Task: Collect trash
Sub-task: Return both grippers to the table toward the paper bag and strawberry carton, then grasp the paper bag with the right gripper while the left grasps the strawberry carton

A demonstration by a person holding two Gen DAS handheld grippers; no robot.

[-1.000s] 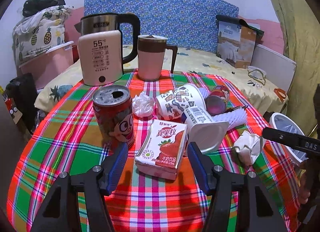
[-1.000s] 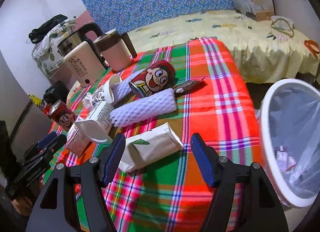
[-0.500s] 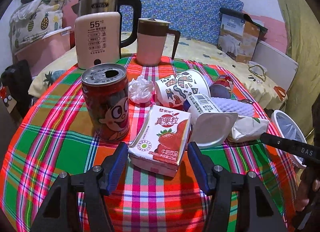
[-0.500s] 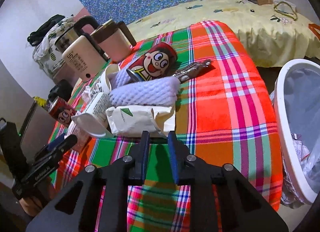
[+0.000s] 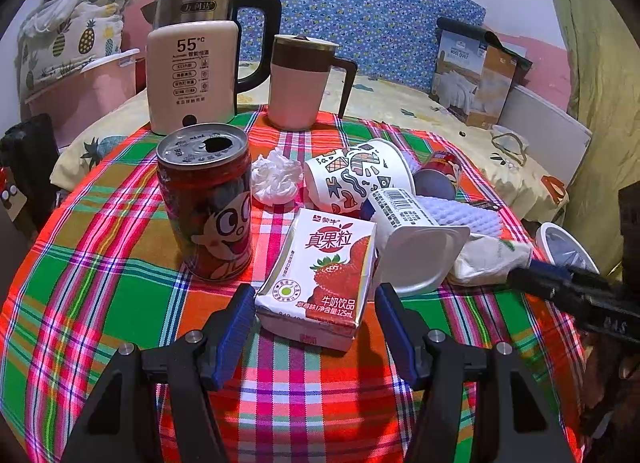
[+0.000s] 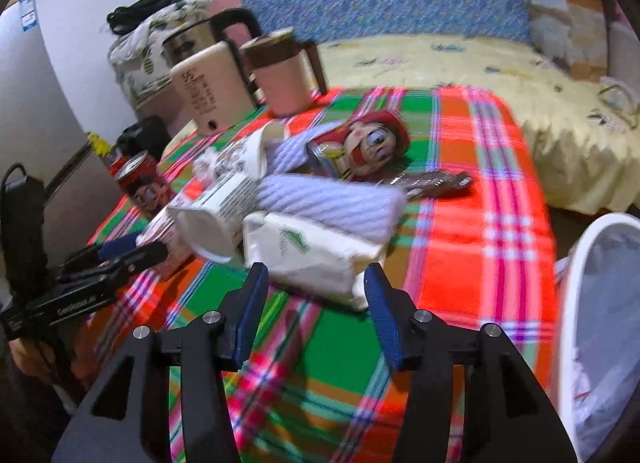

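Note:
My left gripper (image 5: 316, 319) is open, and the near end of a strawberry milk carton (image 5: 320, 275) lies flat between its fingers; the pads do not press it. My right gripper (image 6: 316, 291) has its jaws opening on either side of a white paper packet (image 6: 308, 255) with a green logo, which lies against a foam net sleeve (image 6: 336, 199). Seen from the left wrist, the right gripper's tip (image 5: 536, 267) touches that packet (image 5: 488, 259). Other trash: an upright red can (image 5: 208, 203), crumpled tissue (image 5: 276, 179), a patterned paper cup (image 5: 356, 175), a yogurt cup (image 5: 412, 239) and a lying can (image 6: 368, 143).
A white bin (image 6: 572, 295) with a plastic liner stands off the table's right edge and holds some trash. A kettle (image 5: 192, 71) and a pink mug (image 5: 304, 83) stand at the back of the plaid tablecloth (image 5: 100, 283). A brown wrapper (image 6: 432, 183) lies by the can. A bed lies beyond.
The right jaws went from wide apart to nearly shut in front of the packet and now stand apart around it. The packet has slid left against the foam sleeve. The left gripper has stayed around the carton.

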